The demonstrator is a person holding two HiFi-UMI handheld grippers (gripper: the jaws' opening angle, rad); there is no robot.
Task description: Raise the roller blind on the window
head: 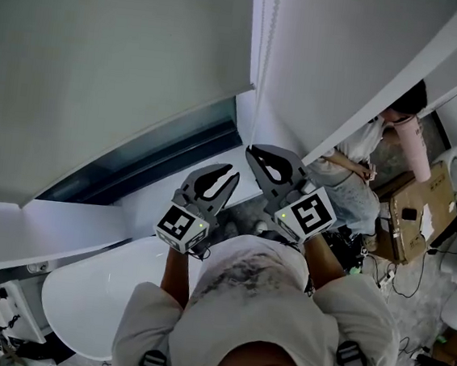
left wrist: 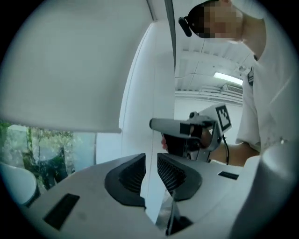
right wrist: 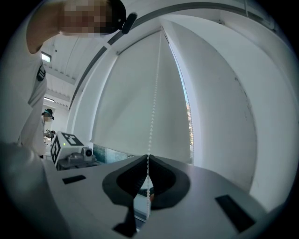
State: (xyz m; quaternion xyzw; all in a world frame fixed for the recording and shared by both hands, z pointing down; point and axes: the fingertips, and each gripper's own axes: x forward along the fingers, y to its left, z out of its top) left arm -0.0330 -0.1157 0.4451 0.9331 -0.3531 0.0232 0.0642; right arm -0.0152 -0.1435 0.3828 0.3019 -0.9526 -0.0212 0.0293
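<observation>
The white roller blind [head: 102, 67] covers most of the window, and its bottom edge hangs a little above the sill. A white bead chain [head: 259, 76] drops along the blind's right side. My right gripper [head: 252, 150] is shut on this chain, and in the right gripper view the beads [right wrist: 154, 93] run up from between the closed jaws [right wrist: 148, 161]. My left gripper [head: 231, 173] sits just below and left of the right one. Its jaws [left wrist: 151, 168] stand open with nothing between them. The right gripper [left wrist: 187, 133] shows ahead of the left one in the left gripper view.
A strip of window glass [head: 151, 150] shows under the blind. A white round table [head: 95, 294] stands below left. At the right a person [head: 360, 164] sits beside a cardboard box [head: 424, 211], with cables on the floor.
</observation>
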